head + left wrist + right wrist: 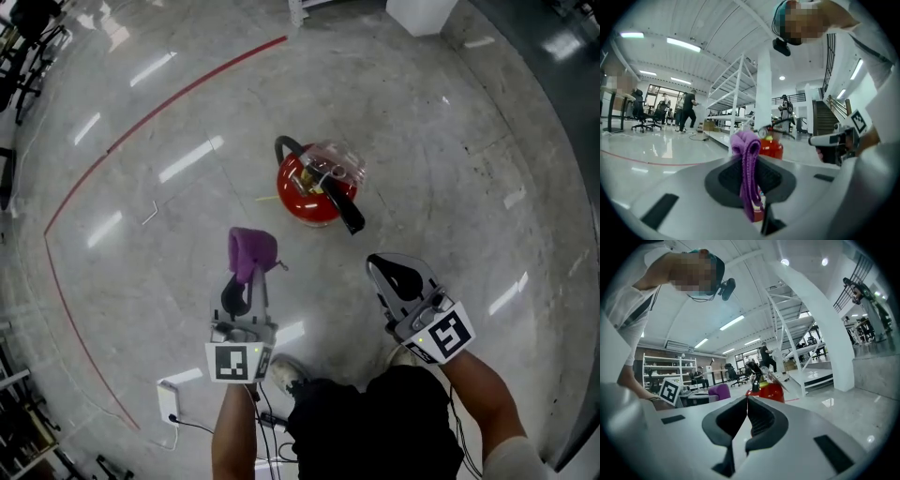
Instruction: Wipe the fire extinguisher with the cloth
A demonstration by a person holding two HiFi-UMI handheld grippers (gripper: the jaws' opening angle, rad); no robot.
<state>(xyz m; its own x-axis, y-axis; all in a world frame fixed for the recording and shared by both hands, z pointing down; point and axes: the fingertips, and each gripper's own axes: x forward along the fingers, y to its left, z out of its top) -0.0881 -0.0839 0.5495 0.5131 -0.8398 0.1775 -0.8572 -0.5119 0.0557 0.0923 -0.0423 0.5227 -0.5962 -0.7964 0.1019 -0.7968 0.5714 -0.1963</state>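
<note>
L gripper (246,281) is pinched narrow on the purple cloth (251,249), which is bunched up, w/ a fold sticking out past the jaw tips. R gripper (380,267), alongside it, has its jaws together at the tips w/ nothing btwn them. The red fire extinguisher (314,192) stands upright on the floor (141,234) ahead of both grippers, clear of cloth & jaws.

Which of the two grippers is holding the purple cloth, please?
The left gripper; its jaws pinch the purple cloth, while the right gripper is shut and empty.
</note>
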